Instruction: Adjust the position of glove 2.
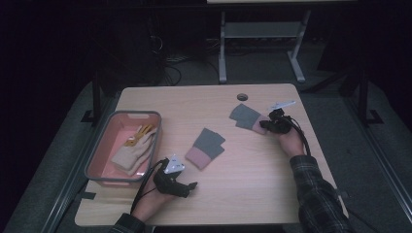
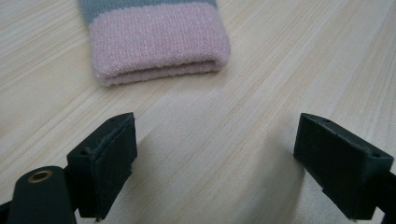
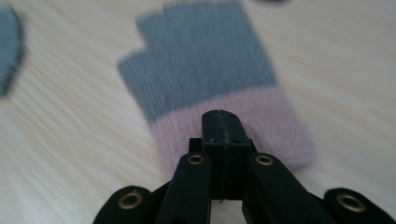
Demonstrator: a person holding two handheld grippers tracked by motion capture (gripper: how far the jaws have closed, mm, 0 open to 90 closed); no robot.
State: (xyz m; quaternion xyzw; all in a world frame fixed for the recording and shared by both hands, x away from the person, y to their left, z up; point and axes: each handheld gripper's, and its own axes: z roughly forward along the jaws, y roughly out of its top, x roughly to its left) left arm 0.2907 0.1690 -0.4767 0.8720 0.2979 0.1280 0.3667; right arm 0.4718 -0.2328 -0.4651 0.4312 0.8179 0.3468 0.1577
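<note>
Two grey-and-pink gloves on wooden table (image 1: 252,194): far glove (image 1: 248,118) pinched at pink cuff by clenched right gripper (image 1: 270,124); near glove (image 1: 206,148) just ahead of released left gripper (image 1: 190,187). Pink basket (image 1: 97,162) holding beige gloves (image 1: 133,151). Dark room behind.

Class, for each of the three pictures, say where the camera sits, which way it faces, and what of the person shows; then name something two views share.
High view: above the table, looking forward and down; both forearms show.
Left gripper view: on the left gripper, fingers apart, facing the near glove.
Right gripper view: on the right gripper, fingers together over the far glove.
Shared: the near glove, also in the high view.
</note>
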